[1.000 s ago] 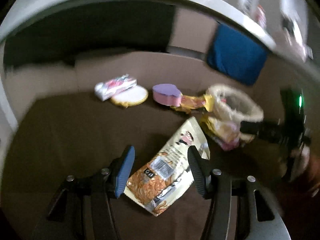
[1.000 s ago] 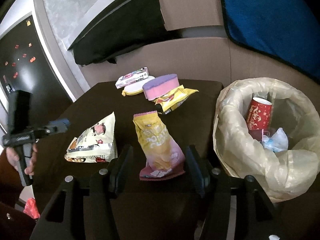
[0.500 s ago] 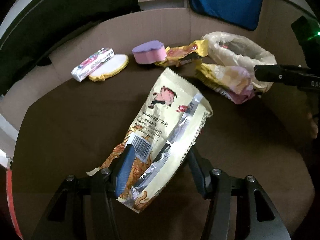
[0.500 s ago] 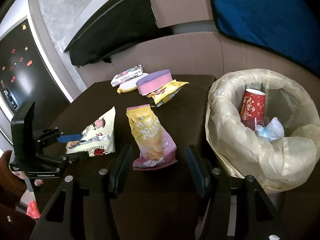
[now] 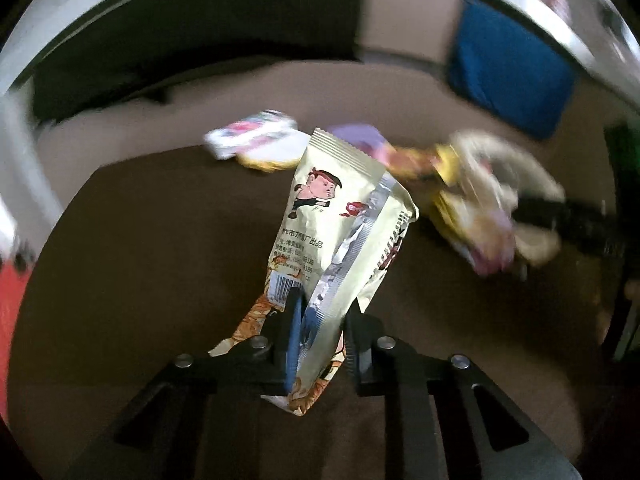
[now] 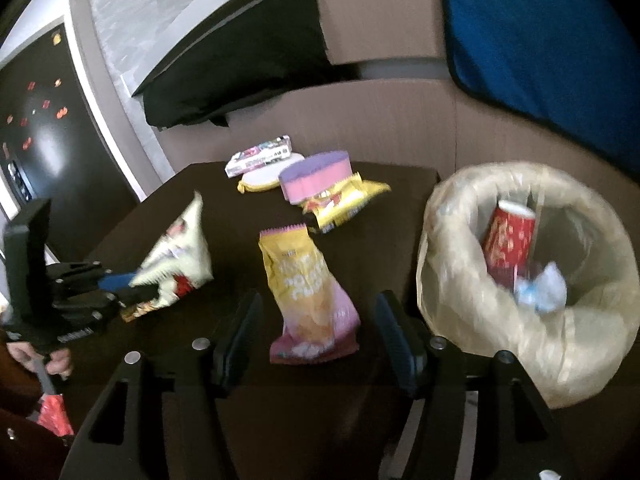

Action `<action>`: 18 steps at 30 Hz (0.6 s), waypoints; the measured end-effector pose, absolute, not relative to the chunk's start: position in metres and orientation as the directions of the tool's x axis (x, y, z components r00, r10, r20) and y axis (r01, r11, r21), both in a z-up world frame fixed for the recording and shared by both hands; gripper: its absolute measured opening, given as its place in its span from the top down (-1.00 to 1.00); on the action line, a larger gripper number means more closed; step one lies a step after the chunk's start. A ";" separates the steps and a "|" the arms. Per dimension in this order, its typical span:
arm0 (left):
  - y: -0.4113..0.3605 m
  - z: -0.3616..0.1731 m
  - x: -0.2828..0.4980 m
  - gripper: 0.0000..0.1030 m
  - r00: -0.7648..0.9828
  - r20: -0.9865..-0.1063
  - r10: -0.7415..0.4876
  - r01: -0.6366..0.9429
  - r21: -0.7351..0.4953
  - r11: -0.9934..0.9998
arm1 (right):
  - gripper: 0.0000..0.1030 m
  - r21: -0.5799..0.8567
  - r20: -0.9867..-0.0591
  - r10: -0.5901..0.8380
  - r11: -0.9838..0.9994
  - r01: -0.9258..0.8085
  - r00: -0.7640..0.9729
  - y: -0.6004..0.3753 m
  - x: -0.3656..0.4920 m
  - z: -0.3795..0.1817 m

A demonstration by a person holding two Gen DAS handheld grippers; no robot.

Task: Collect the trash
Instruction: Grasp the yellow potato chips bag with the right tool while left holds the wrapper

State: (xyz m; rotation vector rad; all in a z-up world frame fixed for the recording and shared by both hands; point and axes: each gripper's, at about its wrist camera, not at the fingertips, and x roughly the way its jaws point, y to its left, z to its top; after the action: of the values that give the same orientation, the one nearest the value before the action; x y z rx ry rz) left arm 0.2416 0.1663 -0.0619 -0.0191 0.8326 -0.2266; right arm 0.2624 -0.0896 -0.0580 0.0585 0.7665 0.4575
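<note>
- Dark tabletop (image 6: 192, 352) carries the remaining litter; the lined bin (image 6: 532, 344) stands at its right edge.
- My left gripper (image 5: 320, 344) has just closed and clamps the cream snack bag (image 5: 344, 232) by its lower end.
- Risk: the slick film slides free during transfer.
- My right gripper (image 6: 316, 332), jaws just widening, straddles the yellow-pink packet (image 6: 308, 296) without contact.
- Risk: a shallow closure pushes the packet away.

Cream snack bag (image 5: 344, 216): cartoon boy print, silver seam strip, orange base. Second packet (image 6: 308, 292) yellow fading to pink. Bench (image 6: 224, 208) dark brown. Bin liner (image 6: 520, 320) translucent beige, red patterned cup (image 6: 510, 236) inside. Sponge (image 6: 316, 176) purple over pink.
</note>
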 end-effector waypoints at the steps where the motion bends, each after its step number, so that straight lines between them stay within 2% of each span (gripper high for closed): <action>1: 0.171 -0.059 0.240 0.62 0.663 -0.721 -0.202 0.159 -0.127 0.979 | -0.18 0.213 -0.657 0.420 0.900 -0.381 0.625 -0.087 0.267 -0.058; 4: 0.181 -0.052 0.233 0.62 0.693 -0.695 -0.191 0.098 -0.173 0.980 | -0.18 0.236 -0.672 0.433 0.894 -0.380 0.601 -0.082 0.284 -0.062; 11: 0.199 -0.056 0.228 0.62 0.686 -0.704 -0.184 0.049 -0.207 0.977 | -0.18 0.298 -0.710 0.477 0.870 -0.393 0.518 -0.053 0.292 -0.076; 18: 0.211 -0.066 0.224 0.62 0.680 -0.703 -0.210 0.029 -0.260 0.965 | -0.18 0.184 -0.754 0.433 0.861 -0.474 0.494 -0.012 0.279 -0.085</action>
State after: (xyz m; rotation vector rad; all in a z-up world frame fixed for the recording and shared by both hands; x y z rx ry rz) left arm 0.2244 0.2113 -0.0657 -0.2356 0.8144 -0.1355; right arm 0.2788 -0.0120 -0.0845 -0.0504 0.8999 0.5502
